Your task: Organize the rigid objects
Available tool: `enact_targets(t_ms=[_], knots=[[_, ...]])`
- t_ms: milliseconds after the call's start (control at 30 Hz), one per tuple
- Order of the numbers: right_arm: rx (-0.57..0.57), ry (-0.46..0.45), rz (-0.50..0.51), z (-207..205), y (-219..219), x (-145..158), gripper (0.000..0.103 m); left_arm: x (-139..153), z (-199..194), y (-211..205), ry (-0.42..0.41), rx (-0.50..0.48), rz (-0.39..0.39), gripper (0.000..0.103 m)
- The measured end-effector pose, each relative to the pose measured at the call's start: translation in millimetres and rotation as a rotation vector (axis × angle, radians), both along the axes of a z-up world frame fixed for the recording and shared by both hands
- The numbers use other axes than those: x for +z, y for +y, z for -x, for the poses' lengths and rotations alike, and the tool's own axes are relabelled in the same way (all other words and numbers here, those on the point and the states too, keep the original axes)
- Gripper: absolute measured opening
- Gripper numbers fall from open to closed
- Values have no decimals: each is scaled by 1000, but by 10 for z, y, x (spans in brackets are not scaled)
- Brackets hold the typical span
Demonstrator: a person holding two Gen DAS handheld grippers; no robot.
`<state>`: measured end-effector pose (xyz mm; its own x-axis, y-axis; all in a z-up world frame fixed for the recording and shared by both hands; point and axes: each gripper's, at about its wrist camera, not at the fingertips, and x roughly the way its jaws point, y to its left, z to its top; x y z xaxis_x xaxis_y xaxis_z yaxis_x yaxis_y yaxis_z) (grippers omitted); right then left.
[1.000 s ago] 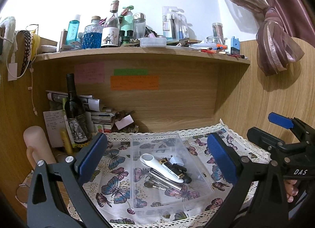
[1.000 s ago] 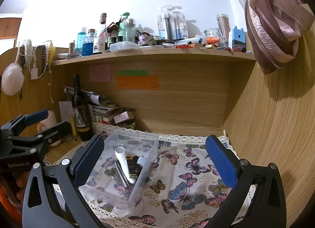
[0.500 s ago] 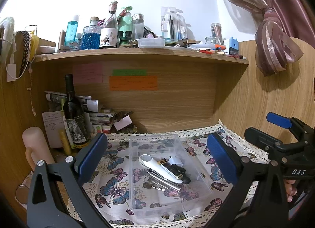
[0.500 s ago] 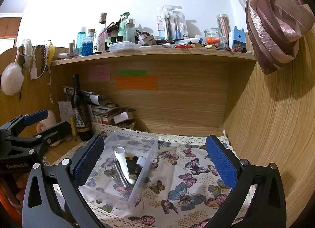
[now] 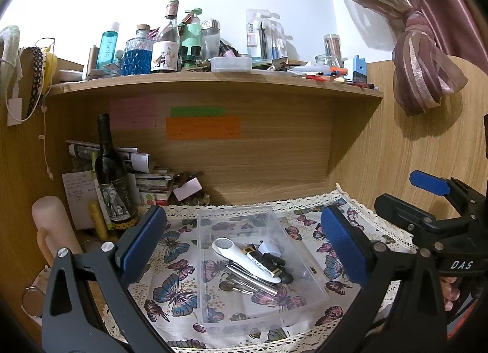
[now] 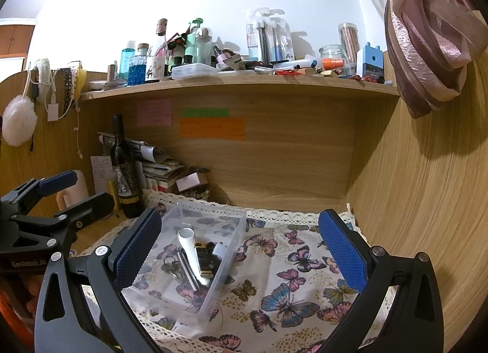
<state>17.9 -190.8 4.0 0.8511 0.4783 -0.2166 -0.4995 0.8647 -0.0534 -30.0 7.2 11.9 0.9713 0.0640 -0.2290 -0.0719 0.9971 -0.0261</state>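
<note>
1. The left gripper is hanging above the clear tray, fingers spread wide and holding nothing.
2. The right gripper is also gaping empty, with bare butterfly cloth stretching to the wooden wall.
3. A white tool and keys are lying inside the tray.

cloth right of bin seems free
</note>
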Motion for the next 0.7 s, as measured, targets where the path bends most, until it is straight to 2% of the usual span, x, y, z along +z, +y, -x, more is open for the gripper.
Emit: enact_targets(t_ms=[700], knots=[[-3,12,13,-89,64,-16,103,-26,-95,101,30,-8,38,103]])
